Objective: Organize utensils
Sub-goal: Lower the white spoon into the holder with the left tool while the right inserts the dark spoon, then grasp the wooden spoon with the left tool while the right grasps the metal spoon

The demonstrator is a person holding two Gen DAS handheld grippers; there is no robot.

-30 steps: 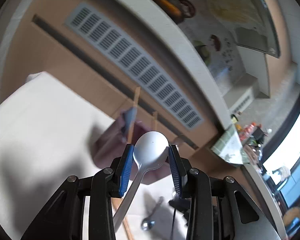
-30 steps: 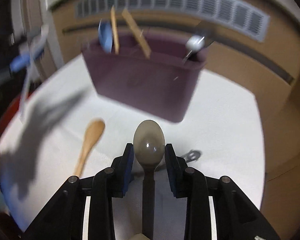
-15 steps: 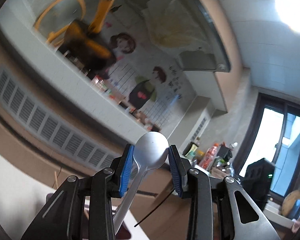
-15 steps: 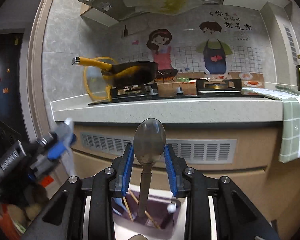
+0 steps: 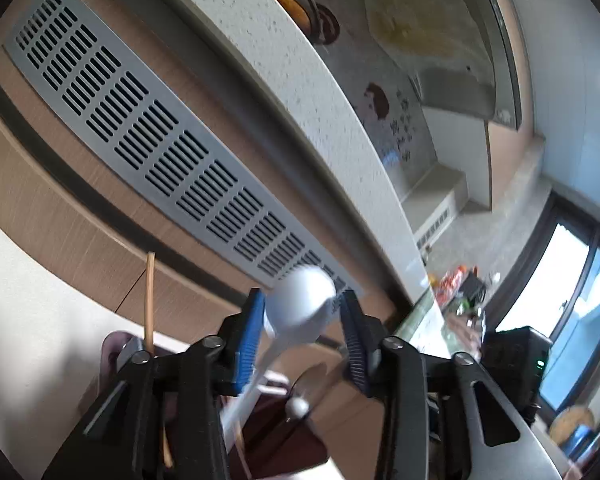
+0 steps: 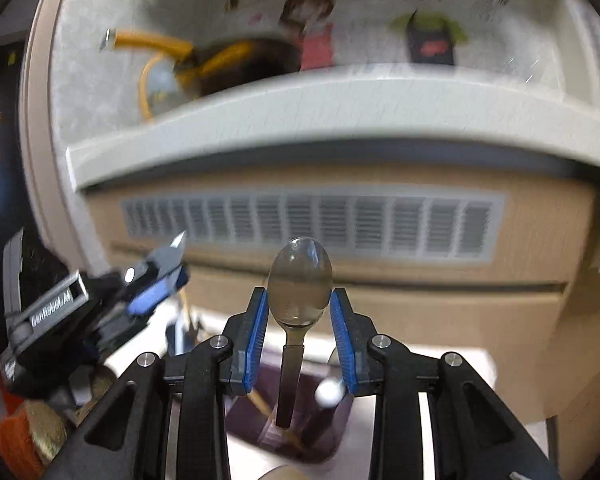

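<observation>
The left gripper (image 5: 302,328) has just been opening; its jaws stand spread, and the white spoon (image 5: 300,306) tilts loose between them above the maroon utensil holder (image 5: 284,440). The right gripper (image 6: 299,332) has also just been opening, clear gaps flanking the metal spoon (image 6: 300,280), whose handle reaches into the holder (image 6: 324,436).

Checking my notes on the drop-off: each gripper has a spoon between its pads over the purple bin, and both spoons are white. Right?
Not quite. Only the left gripper's spoon is white, per the left wrist view. The right wrist view shows a metal spoon between the right gripper's pads, over the purple bin. Both jaws have just been opening.
</observation>
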